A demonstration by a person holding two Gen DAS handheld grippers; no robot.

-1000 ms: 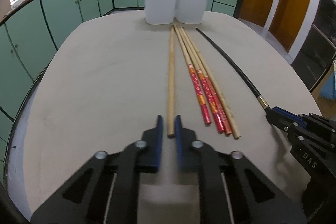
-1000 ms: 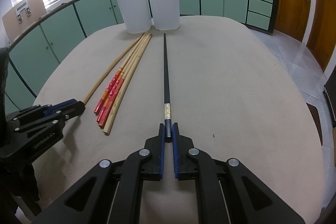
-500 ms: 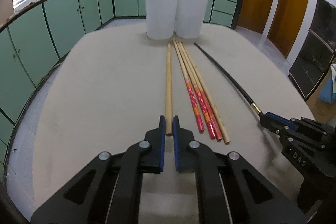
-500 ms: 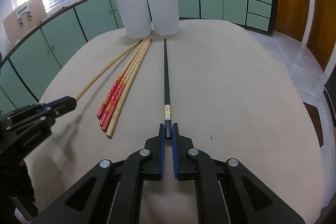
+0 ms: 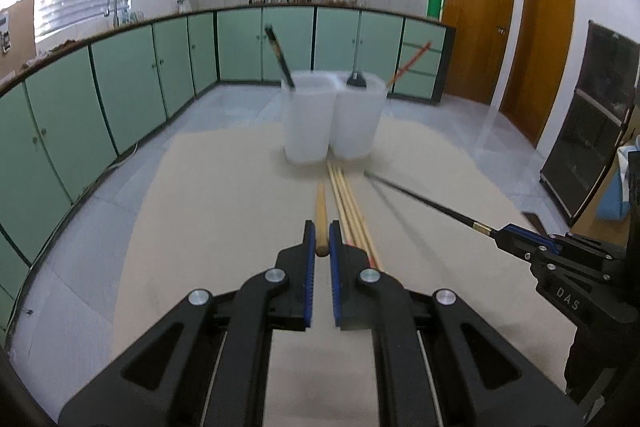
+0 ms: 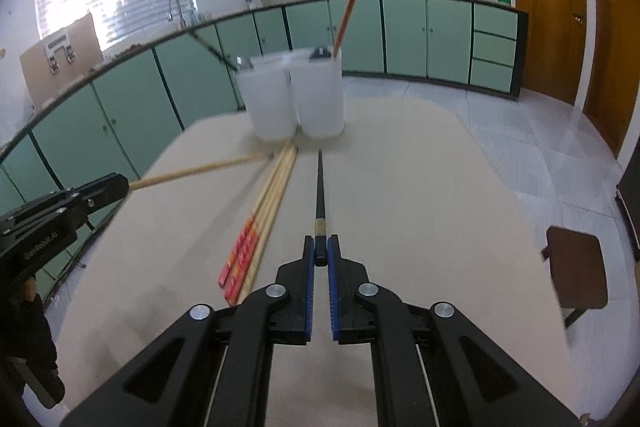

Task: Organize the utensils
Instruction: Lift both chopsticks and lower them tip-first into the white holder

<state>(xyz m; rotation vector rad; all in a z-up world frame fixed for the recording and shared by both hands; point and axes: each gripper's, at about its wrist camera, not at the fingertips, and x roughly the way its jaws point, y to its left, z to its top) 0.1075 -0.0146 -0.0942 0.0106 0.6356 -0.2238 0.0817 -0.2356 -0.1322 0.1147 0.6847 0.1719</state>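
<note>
Two grips: my left gripper (image 5: 322, 247) jaws pinch the tan chopstick (image 5: 321, 223); right gripper (image 6: 321, 251) jaws clamp the black chopstick (image 6: 319, 195).
Ahead: two white cups (image 5: 332, 119) stand beyond the jaws.
Technique: I'd keep tips high over the rims.
Change: both sticks lifted off the bench (image 5: 208, 211).
</note>
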